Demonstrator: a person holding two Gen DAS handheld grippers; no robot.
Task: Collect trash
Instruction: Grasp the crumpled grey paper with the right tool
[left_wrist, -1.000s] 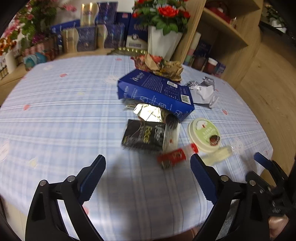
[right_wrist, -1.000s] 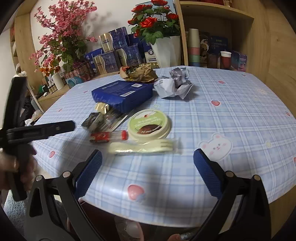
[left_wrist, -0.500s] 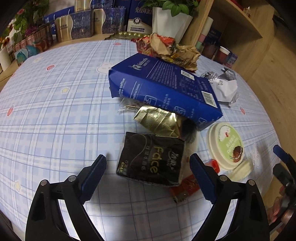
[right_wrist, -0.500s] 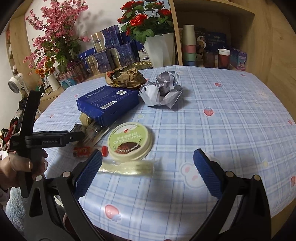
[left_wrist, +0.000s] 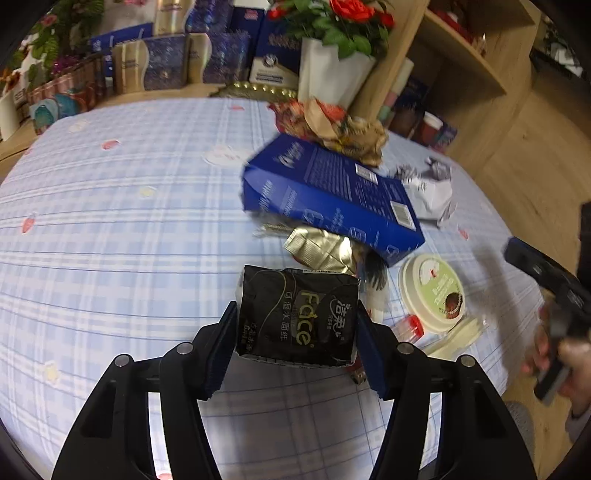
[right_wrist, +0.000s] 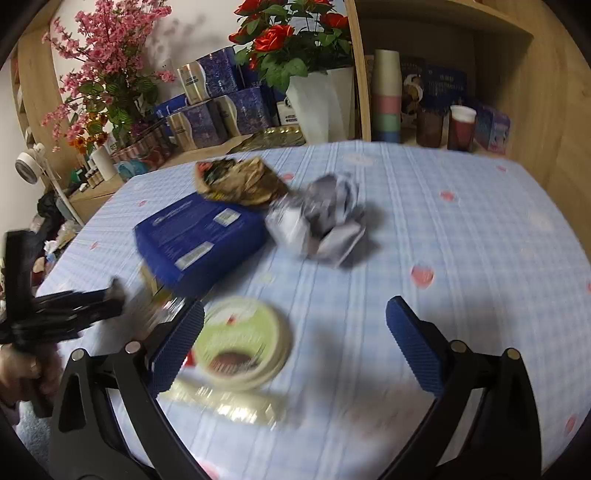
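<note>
Clearly the first pickup of the clearing job is in hand: the left gripper (left_wrist: 295, 334) has just been closing around the black tissue pack (left_wrist: 297, 317), which lies on the checked tablecloth (left_wrist: 122, 229) between its pads, both pressing the pack's sides at roughly half their spread. Next, I judge, comes a firm squeeze and a clean lift, since the gold foil wrapper (left_wrist: 319, 248) and blue box (left_wrist: 328, 197) crowd it at one o'clock. Further right, the right gripper (right_wrist: 295, 349) hangs with jaws wide apart and empty above the green-lidded tub (right_wrist: 242, 349), the crumpled silver wrapper (right_wrist: 321, 221) lying at twelve o'clock from it.
</note>
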